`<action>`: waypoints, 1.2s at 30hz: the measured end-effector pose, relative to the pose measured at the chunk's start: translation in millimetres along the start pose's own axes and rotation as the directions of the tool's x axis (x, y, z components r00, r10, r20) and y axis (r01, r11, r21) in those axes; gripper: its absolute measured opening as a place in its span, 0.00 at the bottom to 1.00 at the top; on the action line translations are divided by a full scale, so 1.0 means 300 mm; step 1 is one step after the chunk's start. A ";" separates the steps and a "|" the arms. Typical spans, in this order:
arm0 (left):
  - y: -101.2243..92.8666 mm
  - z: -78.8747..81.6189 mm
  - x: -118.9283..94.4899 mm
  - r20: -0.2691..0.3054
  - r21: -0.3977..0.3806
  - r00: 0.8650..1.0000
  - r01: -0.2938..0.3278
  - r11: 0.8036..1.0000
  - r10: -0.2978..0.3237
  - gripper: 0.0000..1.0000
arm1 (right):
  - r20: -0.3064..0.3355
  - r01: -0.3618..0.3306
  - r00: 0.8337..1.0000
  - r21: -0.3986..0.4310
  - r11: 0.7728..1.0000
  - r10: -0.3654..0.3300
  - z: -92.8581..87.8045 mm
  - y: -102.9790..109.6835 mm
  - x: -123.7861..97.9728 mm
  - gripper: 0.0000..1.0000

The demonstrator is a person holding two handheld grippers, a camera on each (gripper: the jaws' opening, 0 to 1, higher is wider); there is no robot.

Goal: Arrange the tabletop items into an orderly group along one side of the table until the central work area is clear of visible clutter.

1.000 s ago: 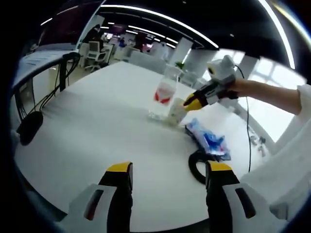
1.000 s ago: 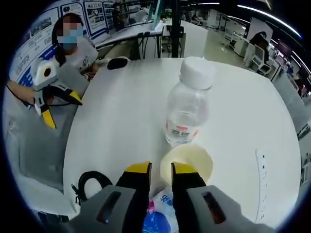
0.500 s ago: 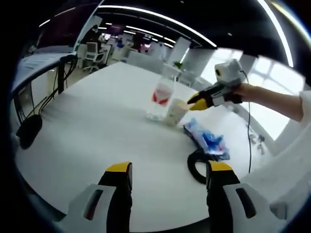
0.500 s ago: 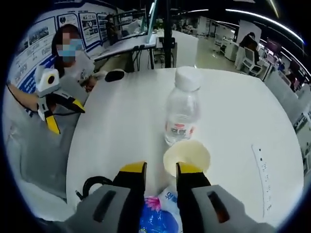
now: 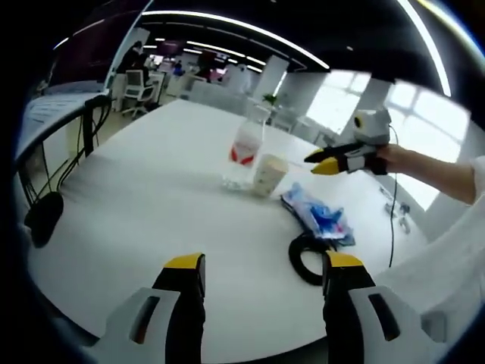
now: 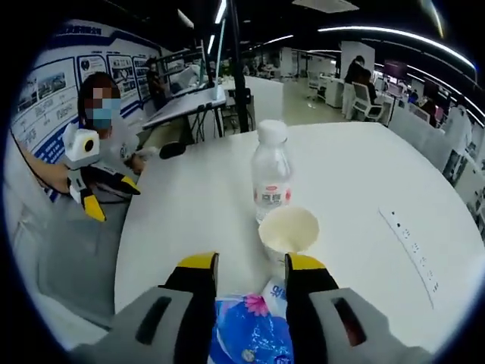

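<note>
Seen from the left gripper view: a round white table (image 5: pixel 136 220) with four items gathered toward one side. Water bottle (image 5: pixel 244 155) upright, red label facing out, with a paper cup (image 5: pixel 267 174) upright and touching or just beside it. Nearer, a blue-and-white plastic packet (image 5: pixel 317 216) lying flat, and next to that a coiled black cable (image 5: pixel 305 258) close to the table edge. Left gripper (image 5: pixel 258 277) held low over bare tabletop, jaws wide apart and holding nothing. Right gripper (image 5: pixel 333 161) raised in the air beyond the cup, jaws apart, clamped on nothing, clear of every item.

Seen from the right gripper view: right gripper (image 6: pixel 250 265) hovering above the packet (image 6: pixel 246 334), jaws parted with a narrow gap, empty. Cup (image 6: pixel 288 231) open-mouthed and apparently empty just ahead, bottle (image 6: pixel 270 182) capped behind it. Left gripper (image 6: pixel 102 193) off to the side near the seated person, jaws apart.

Judged as a repositioning moment, cup set by the bottle and the packet or cable likely next. To do it well: lower straight down on the packet and pinch a raised fold rather than the flat face, since thin film would probably slip. Slide or lift it toward the bottle without brushing the light cup, which could tip easily. For the cable, grip the bundle across several loops so the coil stays together.
</note>
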State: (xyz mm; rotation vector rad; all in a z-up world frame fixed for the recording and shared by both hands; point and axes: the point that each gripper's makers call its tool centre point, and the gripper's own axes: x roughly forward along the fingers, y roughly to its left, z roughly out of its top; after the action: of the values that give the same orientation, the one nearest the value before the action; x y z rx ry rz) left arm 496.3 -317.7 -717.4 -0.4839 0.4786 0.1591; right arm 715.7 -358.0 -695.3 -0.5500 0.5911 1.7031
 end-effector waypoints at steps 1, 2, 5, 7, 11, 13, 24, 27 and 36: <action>-0.005 0.001 0.003 -0.002 0.004 1.000 0.006 1.000 -0.006 0.59 | 0.017 0.004 1.000 0.012 1.000 -0.004 -0.002 0.004 -0.011 0.34; -0.010 0.002 0.006 -0.005 0.009 1.000 0.010 1.000 -0.010 0.59 | 0.027 0.008 1.000 0.018 1.000 -0.008 -0.004 0.010 -0.026 0.35; -0.026 0.004 0.018 -0.017 0.028 1.000 0.026 0.999 -0.026 0.59 | 0.052 0.030 0.998 0.036 0.999 -0.031 -0.017 0.022 -0.062 0.38; -0.042 0.006 0.027 -0.025 0.039 0.999 0.037 0.999 -0.036 0.59 | 0.067 0.034 0.997 0.053 0.998 -0.038 -0.031 0.025 -0.082 0.40; -0.065 0.002 0.041 -0.042 0.057 0.997 0.061 0.996 -0.059 0.59 | 0.083 0.063 0.994 0.068 0.996 -0.068 -0.061 0.034 -0.128 0.42; -0.079 -0.004 0.044 -0.059 0.074 0.996 0.075 0.994 -0.071 0.58 | 0.093 0.080 0.992 0.084 0.993 -0.088 -0.078 0.037 -0.155 0.44; -0.153 -0.005 0.095 -0.111 0.127 0.986 0.142 0.982 -0.129 0.58 | 0.110 0.161 0.978 0.159 0.974 -0.179 -0.193 0.058 -0.305 0.49; -0.184 0.001 0.110 -0.116 0.140 0.982 0.163 0.977 -0.147 0.58 | 0.107 0.179 0.974 0.177 0.968 -0.200 -0.218 0.070 -0.340 0.50; -0.251 -0.004 0.148 -0.152 0.174 0.969 0.219 0.960 -0.194 0.58 | 0.101 0.229 0.961 0.234 0.945 -0.258 -0.293 0.099 -0.431 0.50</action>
State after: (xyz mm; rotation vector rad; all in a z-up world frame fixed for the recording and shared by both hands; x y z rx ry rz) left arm 554.3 -382.5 -708.6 -0.3552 0.5647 -0.1210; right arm 716.3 -516.2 -676.1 -0.3345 0.5838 1.4057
